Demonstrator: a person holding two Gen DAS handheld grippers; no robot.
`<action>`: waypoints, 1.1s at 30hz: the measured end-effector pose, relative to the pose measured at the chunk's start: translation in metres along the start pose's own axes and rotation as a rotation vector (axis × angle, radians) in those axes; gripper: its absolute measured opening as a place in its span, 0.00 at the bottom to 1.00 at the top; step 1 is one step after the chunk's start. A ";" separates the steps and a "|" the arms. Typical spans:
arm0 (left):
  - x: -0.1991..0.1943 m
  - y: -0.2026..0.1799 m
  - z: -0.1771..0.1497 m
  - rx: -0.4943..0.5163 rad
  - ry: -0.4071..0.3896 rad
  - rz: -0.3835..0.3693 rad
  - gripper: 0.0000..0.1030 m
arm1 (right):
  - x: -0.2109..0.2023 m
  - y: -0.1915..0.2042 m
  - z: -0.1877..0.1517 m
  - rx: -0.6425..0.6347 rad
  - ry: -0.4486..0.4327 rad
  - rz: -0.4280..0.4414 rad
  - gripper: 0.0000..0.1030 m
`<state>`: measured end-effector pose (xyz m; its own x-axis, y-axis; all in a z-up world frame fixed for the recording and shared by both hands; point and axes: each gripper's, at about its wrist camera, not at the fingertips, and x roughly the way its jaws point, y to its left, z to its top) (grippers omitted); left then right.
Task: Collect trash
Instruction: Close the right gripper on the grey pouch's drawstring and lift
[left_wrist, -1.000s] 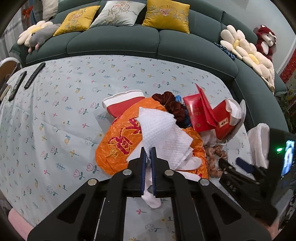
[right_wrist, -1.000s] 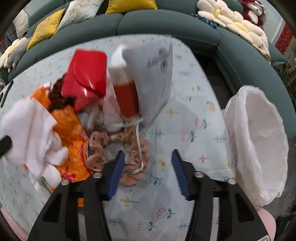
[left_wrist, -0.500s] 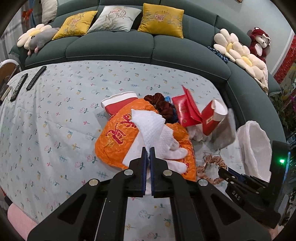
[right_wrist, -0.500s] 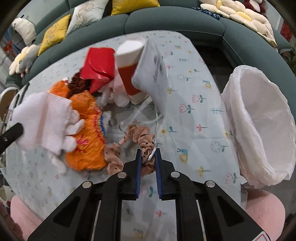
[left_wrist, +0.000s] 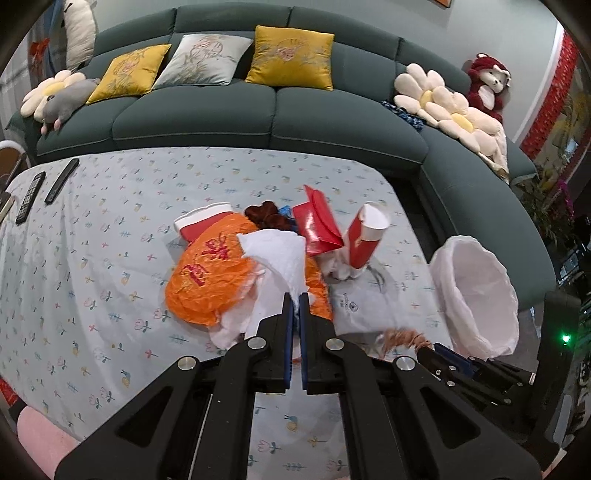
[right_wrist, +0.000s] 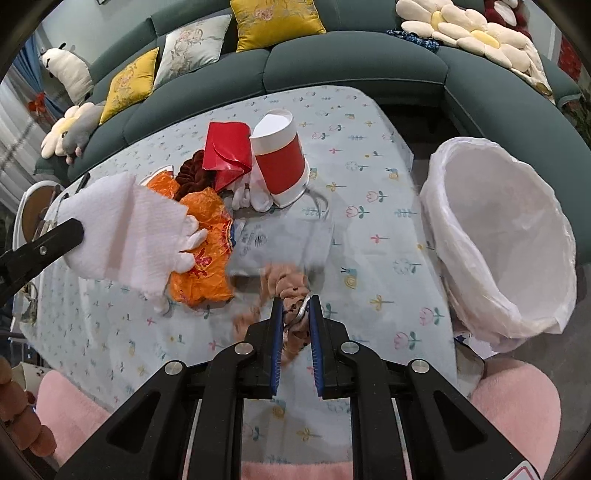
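Observation:
My left gripper is shut on a white paper towel, which hangs lifted over an orange plastic bag. My right gripper is shut on a tan spotted scrunchie together with a grey cord, both raised off the cloth. The cord runs to a pale flat pouch on the table. Behind it lie a red-and-white paper cup, a red envelope and a dark red scrunchie. A bin with a white liner stands open off the table's right edge.
A second red-and-white cup lies behind the orange bag. Two remote controls sit at the far left of the floral tablecloth. A green sofa with cushions curves around the back and right. Pink stools stand at the near edge.
My right gripper closed on the tan scrunchie and cord and lifted them. My left gripper rose with the paper towel, drawing it up off the orange bag. The pouch dropped flat.

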<state>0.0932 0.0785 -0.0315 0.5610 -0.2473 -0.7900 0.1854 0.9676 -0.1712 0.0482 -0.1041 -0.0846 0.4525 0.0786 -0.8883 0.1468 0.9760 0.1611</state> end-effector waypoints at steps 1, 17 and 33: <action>-0.001 -0.002 0.000 0.005 -0.001 -0.002 0.03 | -0.003 -0.002 0.000 0.003 -0.008 0.003 0.12; -0.013 -0.030 -0.003 0.044 -0.010 -0.026 0.03 | -0.026 -0.017 -0.010 0.020 -0.028 0.020 0.39; 0.014 -0.025 -0.002 0.038 0.040 -0.008 0.03 | 0.066 -0.012 0.006 -0.017 0.092 -0.013 0.40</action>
<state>0.0953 0.0510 -0.0398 0.5267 -0.2519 -0.8119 0.2207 0.9628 -0.1556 0.0810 -0.1122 -0.1427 0.3675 0.0838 -0.9262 0.1372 0.9802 0.1431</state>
